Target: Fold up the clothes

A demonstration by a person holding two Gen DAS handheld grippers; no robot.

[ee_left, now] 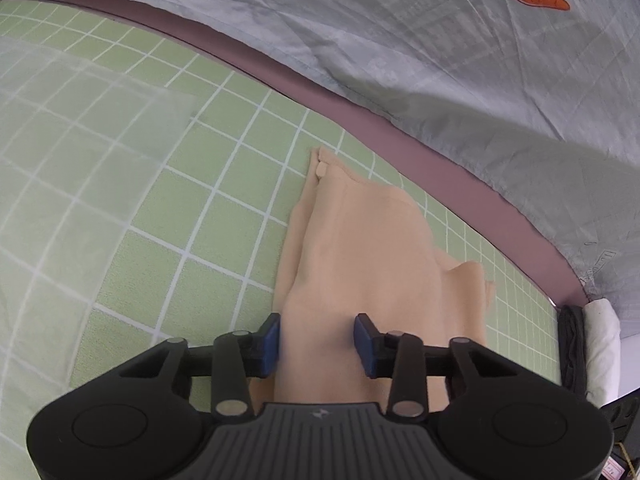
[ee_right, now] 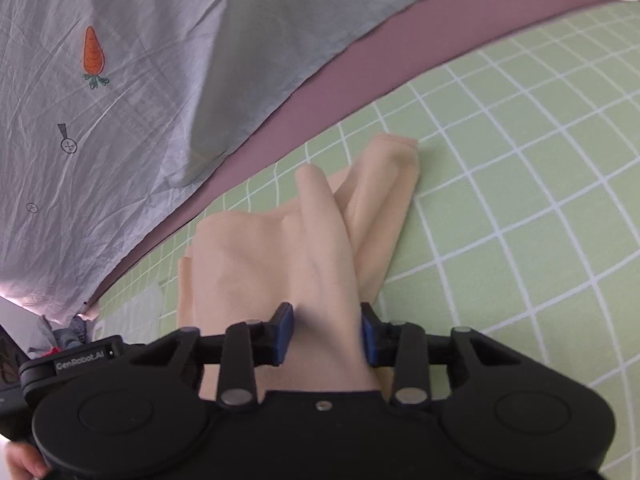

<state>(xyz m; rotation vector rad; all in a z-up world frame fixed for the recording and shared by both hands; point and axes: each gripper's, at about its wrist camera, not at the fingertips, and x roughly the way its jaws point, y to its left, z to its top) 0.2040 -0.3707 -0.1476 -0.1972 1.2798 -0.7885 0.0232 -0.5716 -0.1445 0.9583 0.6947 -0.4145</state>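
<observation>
The peach garment (ee_left: 360,240) lies bunched on the green checked sheet (ee_left: 180,200), near the mauve strip and the grey carrot-print cover (ee_left: 400,40). The left tool (ee_left: 316,340) stands released, cloth between its blue pads (ee_left: 270,342). The right tool (ee_right: 326,330) straddles a raised fold; whether it pinches, I cannot tell.

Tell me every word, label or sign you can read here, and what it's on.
"GenRobot.AI": on the black body of the left claw's tool, seen from the right wrist camera.
Faint grey print on the grey quilt: too blurred to read.
Small tag at the left view's lower right corner: unreadable.
Nothing else legible.
</observation>
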